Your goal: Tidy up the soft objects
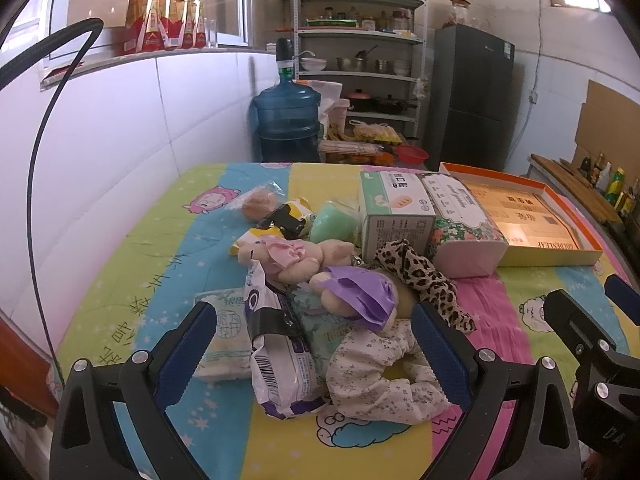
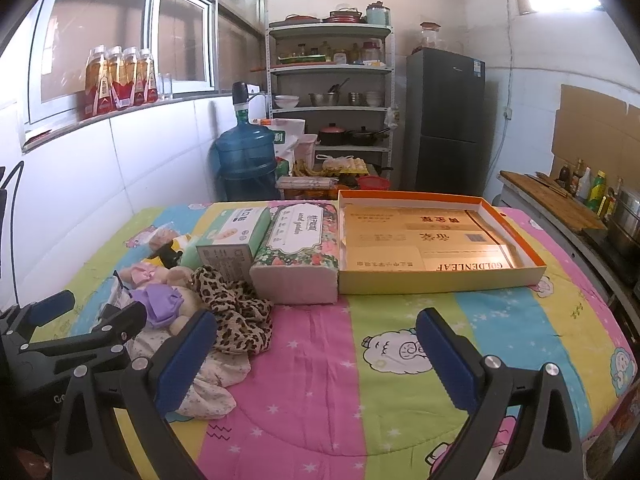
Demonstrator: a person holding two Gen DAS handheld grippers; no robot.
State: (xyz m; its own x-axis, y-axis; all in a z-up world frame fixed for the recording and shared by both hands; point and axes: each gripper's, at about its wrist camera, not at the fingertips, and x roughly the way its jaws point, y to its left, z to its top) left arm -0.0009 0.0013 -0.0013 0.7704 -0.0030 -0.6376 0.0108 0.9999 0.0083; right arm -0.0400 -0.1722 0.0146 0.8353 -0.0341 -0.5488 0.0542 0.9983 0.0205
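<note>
A pile of soft things lies on the striped quilt (image 1: pixel 132 240). It holds a white floral scrunchie (image 1: pixel 380 376), a leopard-print scrunchie (image 1: pixel 420 276), a plush in purple (image 1: pixel 360 296), a plush in pink (image 1: pixel 288 254), a white and purple wipes pack (image 1: pixel 280 368) and a pale tissue pack (image 1: pixel 224 344). My left gripper (image 1: pixel 316 344) is open, low over the wipes pack and the floral scrunchie. My right gripper (image 2: pixel 316 344) is open and empty over the pink stripe, right of the pile. The leopard scrunchie (image 2: pixel 236 312) lies by its left finger.
An open orange-rimmed box (image 2: pixel 440 200) lies at the back right. A floral tissue pack (image 2: pixel 298 252) and a green and white box (image 2: pixel 232 240) stand next to it. A wrapped bun (image 1: pixel 258 202) and a green pouch (image 1: pixel 334 220) lie behind. White tiled wall on the left.
</note>
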